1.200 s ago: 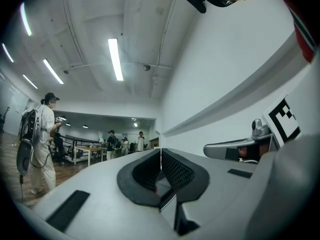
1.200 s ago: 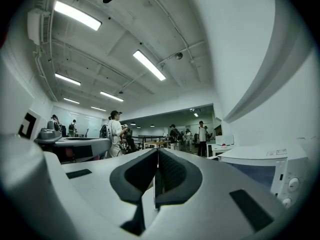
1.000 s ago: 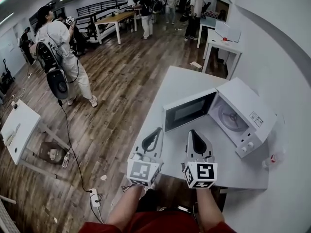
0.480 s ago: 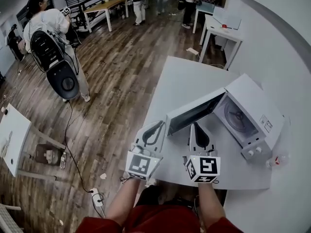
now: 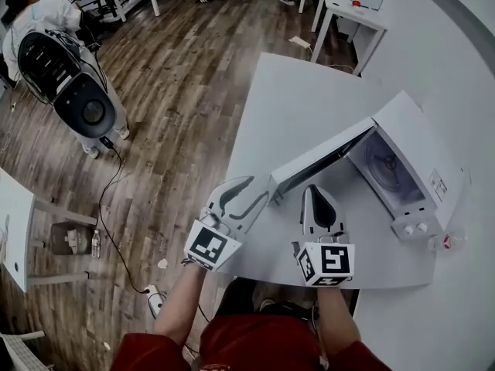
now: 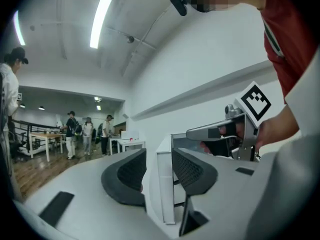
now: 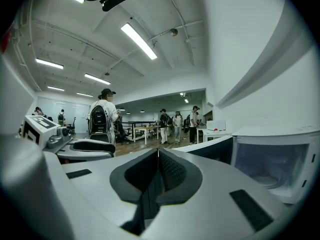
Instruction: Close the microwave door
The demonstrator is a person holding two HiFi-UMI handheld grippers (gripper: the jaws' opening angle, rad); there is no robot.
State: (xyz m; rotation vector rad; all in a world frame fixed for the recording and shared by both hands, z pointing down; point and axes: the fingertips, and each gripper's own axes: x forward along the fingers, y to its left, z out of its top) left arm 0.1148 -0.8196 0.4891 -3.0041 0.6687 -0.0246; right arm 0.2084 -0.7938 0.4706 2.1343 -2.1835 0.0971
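Note:
The white microwave (image 5: 418, 153) stands on the white table (image 5: 302, 99) with its door (image 5: 325, 161) swung open to the left. My left gripper (image 5: 259, 190) is at the door's free edge. Its jaws have just been opening, and in the left gripper view the door edge (image 6: 165, 194) stands between the jaws of the left gripper (image 6: 159, 154), with a gap on the left side. My right gripper (image 5: 313, 188) is shut and empty, in front of the door's inner face. In the right gripper view the right gripper (image 7: 158, 156) points along the door (image 7: 215, 151) beside the open microwave (image 7: 280, 159).
A person with a black backpack (image 5: 54, 60) stands on the wood floor at far left. Another white table (image 5: 11, 222) is at the left edge and one more (image 5: 356, 6) at the top. A small bottle (image 5: 448, 242) lies right of the microwave.
Both grippers moved forward to the door. The left jaws went from shut to open around the door's free edge. The right gripper stayed shut.

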